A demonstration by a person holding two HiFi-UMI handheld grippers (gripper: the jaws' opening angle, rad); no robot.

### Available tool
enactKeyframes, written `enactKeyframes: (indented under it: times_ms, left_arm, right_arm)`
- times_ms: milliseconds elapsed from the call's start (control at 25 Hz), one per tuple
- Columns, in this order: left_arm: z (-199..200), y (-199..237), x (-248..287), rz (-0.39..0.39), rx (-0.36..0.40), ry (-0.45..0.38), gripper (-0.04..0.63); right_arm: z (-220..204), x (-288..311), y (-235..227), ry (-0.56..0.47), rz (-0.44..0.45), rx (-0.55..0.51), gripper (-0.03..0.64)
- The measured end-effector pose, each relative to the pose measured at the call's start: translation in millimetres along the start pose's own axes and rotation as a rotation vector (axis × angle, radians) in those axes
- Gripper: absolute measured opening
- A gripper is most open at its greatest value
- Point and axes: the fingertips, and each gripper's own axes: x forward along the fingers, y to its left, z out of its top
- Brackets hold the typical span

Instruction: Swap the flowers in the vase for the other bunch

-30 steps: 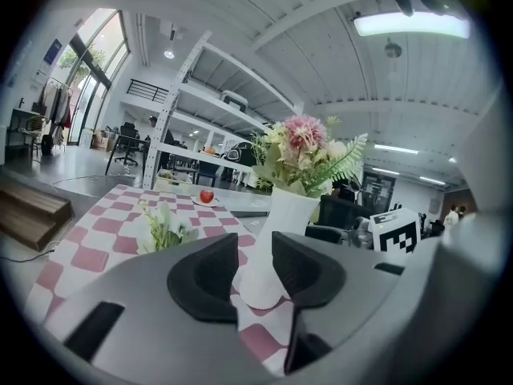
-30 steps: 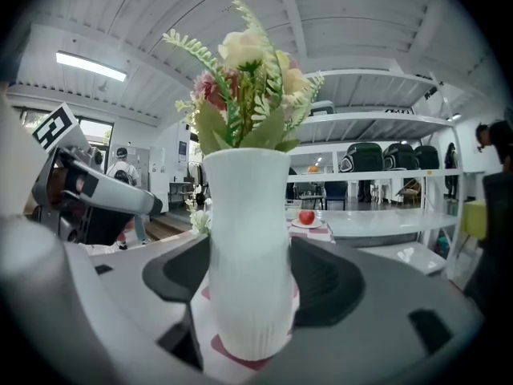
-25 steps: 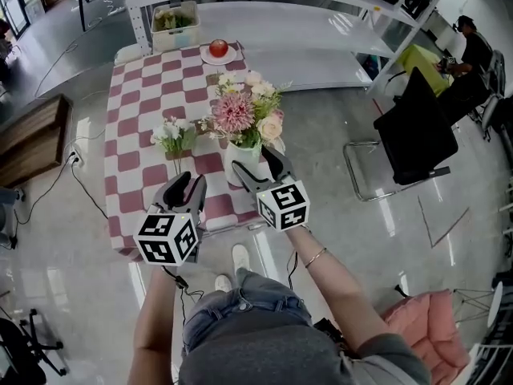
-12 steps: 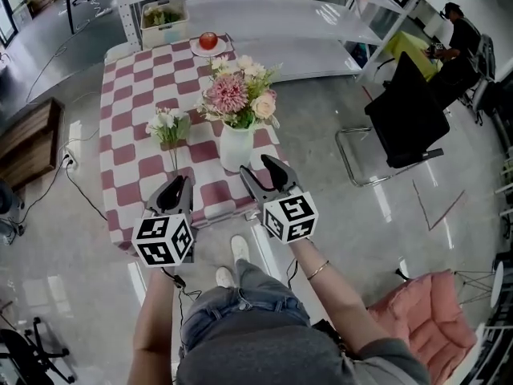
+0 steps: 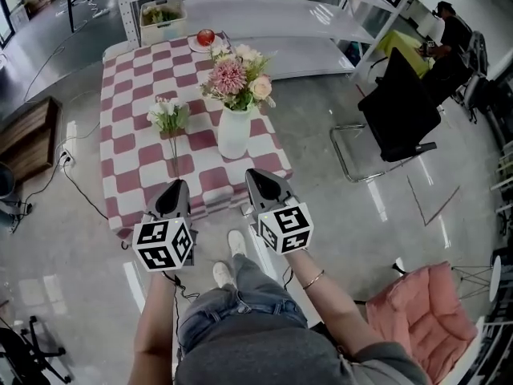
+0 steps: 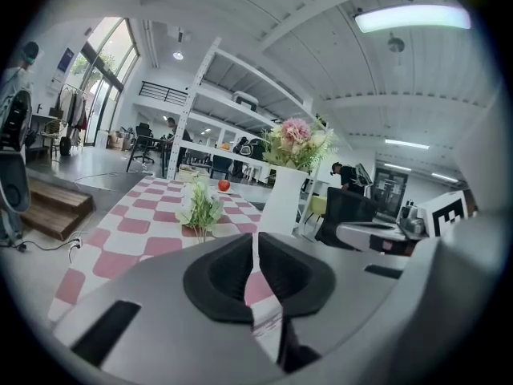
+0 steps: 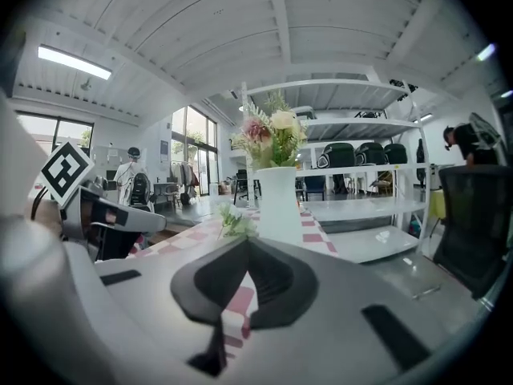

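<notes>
A white vase [image 5: 232, 135] with a pink and cream bunch [image 5: 235, 74] stands on the red-and-white checked table [image 5: 128, 167]. A loose bunch of white flowers [image 5: 168, 116] lies left of the vase. My left gripper [image 5: 174, 189] hovers at the table's front edge. Its jaws are closing, down to a hairline slit, with nothing between them. My right gripper [image 5: 259, 176] is shut and empty, short of the vase. The left gripper view shows its gripper [image 6: 254, 241], the loose bunch [image 6: 200, 208] and the vase [image 6: 280, 203]. The right gripper view shows that gripper [image 7: 245, 244] and the vase [image 7: 278, 203].
A red apple on a plate [image 5: 205, 38] and a crate [image 5: 159, 14] sit at the table's far end. White shelving [image 5: 264, 14] runs behind. A black chair [image 5: 397, 115] stands to the right, a wooden bench [image 5: 28, 135] to the left, a pink cushion [image 5: 425, 311] near my feet.
Both grippers have drawn back from the vase toward the table's front edge. The right jaws went from wide open to shut, and the left jaws narrowed too.
</notes>
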Motion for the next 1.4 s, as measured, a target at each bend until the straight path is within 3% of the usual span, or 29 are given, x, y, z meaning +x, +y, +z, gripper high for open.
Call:
enactKeyframes:
  times_ms: [200, 800, 1000, 1400]
  left_arm:
    - [-7, -5, -24, 0.005, 0.012, -0.019, 0.028]
    - [-15, -21, -70, 0.036, 0.048, -0.063, 0.025]
    - [-18, -23, -83, 0.067, 0.08, -0.075, 0.025]
    - [-33, -31, -105, 0.096, 0.073, -0.074, 0.025]
  right_arm:
    - [-1, -26, 22, -0.005, -0.001, -0.04, 0.011]
    - [-1, -74, 43, -0.03, -0.016, 0.011, 0.009]
    - [-2, -77, 48, -0.037, -0.001, 0.044, 0.009]
    - [-10, -95, 55, -0.041, 0.037, 0.053, 0.009]
